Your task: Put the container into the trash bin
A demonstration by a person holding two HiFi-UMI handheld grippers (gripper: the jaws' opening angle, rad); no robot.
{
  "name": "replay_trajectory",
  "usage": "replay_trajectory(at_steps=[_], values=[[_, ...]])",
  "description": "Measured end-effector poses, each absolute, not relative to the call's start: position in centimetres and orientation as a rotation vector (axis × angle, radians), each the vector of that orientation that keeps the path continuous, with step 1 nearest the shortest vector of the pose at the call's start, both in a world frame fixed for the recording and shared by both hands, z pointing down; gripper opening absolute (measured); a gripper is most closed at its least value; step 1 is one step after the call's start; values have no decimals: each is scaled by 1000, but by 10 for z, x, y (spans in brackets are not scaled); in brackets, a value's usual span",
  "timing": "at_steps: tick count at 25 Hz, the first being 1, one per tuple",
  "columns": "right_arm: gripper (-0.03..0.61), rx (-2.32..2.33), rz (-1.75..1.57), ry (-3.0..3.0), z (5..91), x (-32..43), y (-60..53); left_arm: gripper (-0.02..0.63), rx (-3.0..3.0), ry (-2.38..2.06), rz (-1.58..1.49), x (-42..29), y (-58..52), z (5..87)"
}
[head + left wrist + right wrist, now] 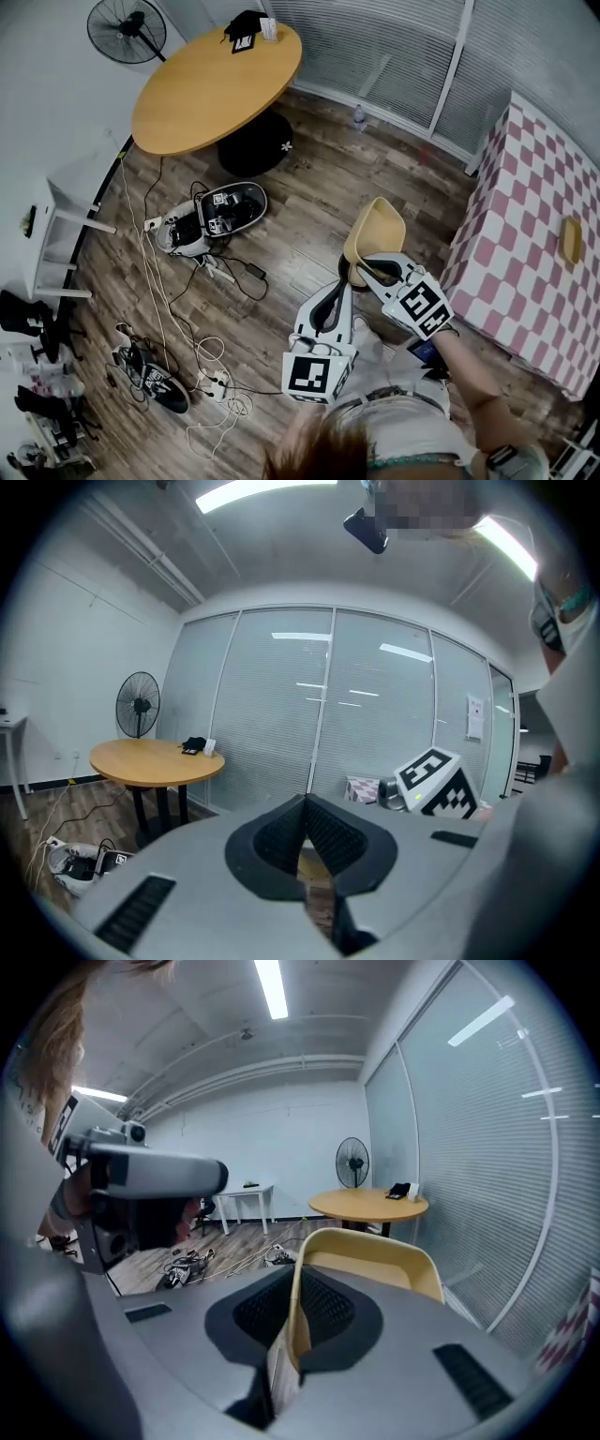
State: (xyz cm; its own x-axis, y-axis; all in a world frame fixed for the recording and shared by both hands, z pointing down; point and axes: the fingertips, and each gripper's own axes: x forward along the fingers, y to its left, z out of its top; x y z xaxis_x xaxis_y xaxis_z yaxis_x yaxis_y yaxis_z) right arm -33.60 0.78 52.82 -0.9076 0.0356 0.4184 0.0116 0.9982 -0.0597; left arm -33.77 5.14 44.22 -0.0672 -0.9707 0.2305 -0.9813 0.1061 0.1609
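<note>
Pinching thin wall of pale-yellow plastic container (367,1262): right tool (289,1327), clamped. Left tool (306,840): closed, empty. Judged light, stiffish; rim hold suits.

Wood floor (309,206), round table (216,89), fan (127,30), seemingly blinds (375,56)
</note>
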Motion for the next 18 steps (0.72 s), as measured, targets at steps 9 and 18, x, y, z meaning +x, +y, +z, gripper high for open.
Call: replay_trajectory(at_steps=[9, 18], values=[[14, -131, 95, -2455, 672, -355, 8, 6, 1866, -2084, 72, -339, 61, 468], [14, -293, 155, -2246, 813, -348, 26, 6, 1768, -2080, 88, -348, 73, 495]])
